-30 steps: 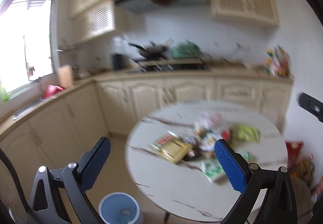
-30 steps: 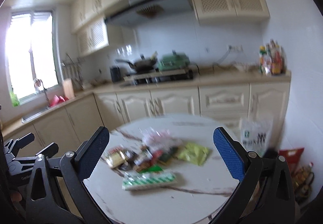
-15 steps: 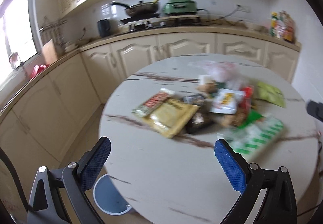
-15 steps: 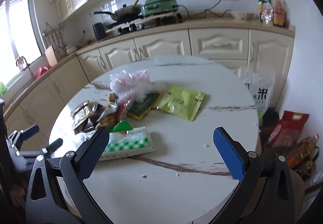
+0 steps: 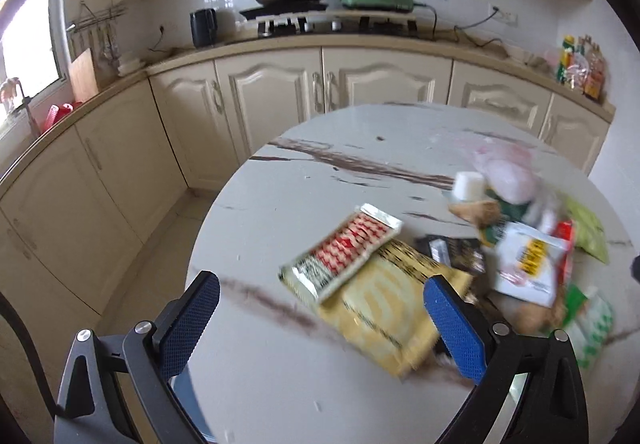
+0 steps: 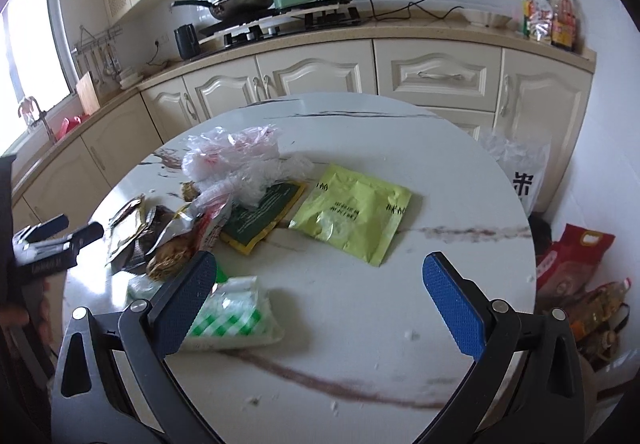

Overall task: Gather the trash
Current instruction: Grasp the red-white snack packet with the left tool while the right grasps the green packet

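A heap of wrappers lies on the round marble table point(image 5: 288, 396). In the left wrist view a red-and-white packet point(image 5: 344, 250) lies on a gold pouch point(image 5: 380, 318), just ahead of my open, empty left gripper point(image 5: 320, 320). In the right wrist view a yellow-green pouch point(image 6: 352, 214), a dark green pouch point(image 6: 260, 216), a crumpled clear bag point(image 6: 236, 160) and a green-checked packet point(image 6: 232, 314) lie ahead of my open, empty right gripper point(image 6: 320, 302). The left gripper also shows at that view's left edge point(image 6: 52, 240).
Cream kitchen cabinets point(image 6: 436, 72) and a counter with a stove point(image 5: 332, 22) ring the table. Bags and bottles point(image 6: 576, 268) stand on the floor at the table's right. A blue bin edge point(image 5: 192, 400) shows under the table between the left fingers.
Both grippers have moved closer to the table and tilted down over the trash. The wrappers now fill the views. Both stay open.
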The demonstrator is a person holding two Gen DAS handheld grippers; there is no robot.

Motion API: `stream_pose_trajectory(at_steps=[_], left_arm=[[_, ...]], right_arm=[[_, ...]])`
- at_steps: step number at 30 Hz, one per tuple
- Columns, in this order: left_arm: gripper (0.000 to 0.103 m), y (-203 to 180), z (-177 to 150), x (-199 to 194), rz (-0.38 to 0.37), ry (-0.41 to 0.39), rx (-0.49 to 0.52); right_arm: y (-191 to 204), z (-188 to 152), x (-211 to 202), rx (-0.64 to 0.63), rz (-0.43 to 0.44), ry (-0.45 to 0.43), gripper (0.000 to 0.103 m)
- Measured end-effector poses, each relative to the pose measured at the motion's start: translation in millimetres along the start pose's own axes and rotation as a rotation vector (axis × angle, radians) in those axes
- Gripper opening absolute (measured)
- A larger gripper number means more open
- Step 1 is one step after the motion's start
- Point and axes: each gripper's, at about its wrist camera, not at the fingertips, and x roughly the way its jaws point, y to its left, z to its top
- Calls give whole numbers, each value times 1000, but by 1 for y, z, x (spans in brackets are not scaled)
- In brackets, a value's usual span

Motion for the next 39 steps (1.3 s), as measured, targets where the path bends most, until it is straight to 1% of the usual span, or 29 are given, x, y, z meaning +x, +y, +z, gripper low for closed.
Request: stream_pose_trajectory(at_steps=[3,4,5,6,8,11,13,14,16,18,19,20,21,22,24,25,27,30,34,37,39], left_arm=[[99,4,9,28,21,36,20],[98,7,12,36,15,55,17],[97,12,16,43,-24,61,-2],[95,15,20,47,-34,65,-8],[96,19,24,60,-55,89,6],[94,26,30,71,-103,102,4],[88,32,33,80,-153,119,-11],[85,33,34,80,-154,115,-10],[64,34,36,83,-161,103,1],[54,35,38,84,-176,96,6],[48,35,39,85,-177,96,8],[43,35,39,87,-193,93,10],[32,36,40,84,-199,91,10],[26,36,40,85,-209,89,8],[22,38,39,84,-211,87,3],[16,40,38,84,-211,86,-7],[10,42,36,79,-199,76,-24],[7,43,31,71,-189,62,-43],[6,38,21,50,-215,50,-48],[6,36,17,34,-220,32,-50],[6,37,16,22,-221,18,-55]], right_arm=[[-6,9,13,-3,-10,13,103],[-9,12,18,-2,-13,21,103],[-11,14,23,-4,-21,32,103],[-12,16,26,-8,-28,38,103],[-16,19,33,-13,-40,49,103],[-19,23,43,-1,-24,69,103],[-21,24,48,7,-21,81,103],[-21,25,51,6,-24,90,103],[-21,25,53,1,-27,94,103],[-20,27,55,-7,-42,102,103],[-20,27,55,-11,-44,104,103],[-20,27,55,-11,-45,109,103],[-20,27,55,-10,-45,109,103],[-20,28,55,-9,-46,111,103],[-24,28,54,-6,-50,112,103],[-25,29,53,-4,-50,112,103],[-27,29,54,1,-54,116,103],[-32,28,56,4,-67,128,103],[-40,27,65,3,-83,159,103],[-39,28,72,-15,-80,188,103],[-36,32,75,-29,-93,195,103]])
